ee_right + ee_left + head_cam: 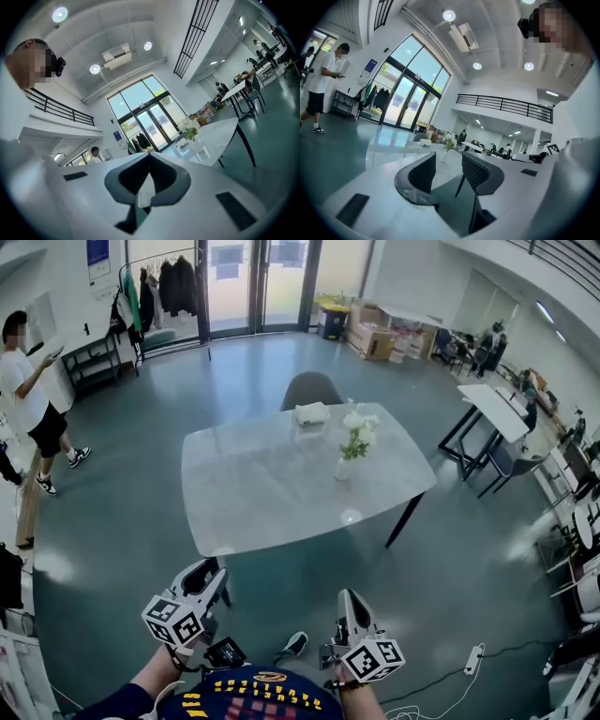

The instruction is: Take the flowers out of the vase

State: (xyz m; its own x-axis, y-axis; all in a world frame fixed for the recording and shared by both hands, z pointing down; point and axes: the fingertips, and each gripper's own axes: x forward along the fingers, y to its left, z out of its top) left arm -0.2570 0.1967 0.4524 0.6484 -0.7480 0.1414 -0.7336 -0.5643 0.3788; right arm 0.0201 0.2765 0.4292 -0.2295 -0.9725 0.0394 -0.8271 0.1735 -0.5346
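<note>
- A grey marble-look table (272, 493) stood in the middle of a large open room with a shiny green floor.
- A small pale vase (344, 469) stood upright on the table, toward its right side, with the white flowers (358, 432) and their green leaves in it.
- A white box (311, 413) sat at the table's far edge, with a dark chair (311, 388) just behind it.
- The left gripper (214, 570) was held in the air short of the table's near edge, its jaws parted and gripping nothing.
- The right gripper (347, 601) was beside it, also short of the table, its jaws pressed together and empty.
- A person (28, 395) in a white shirt stood well to the table's left.
</note>
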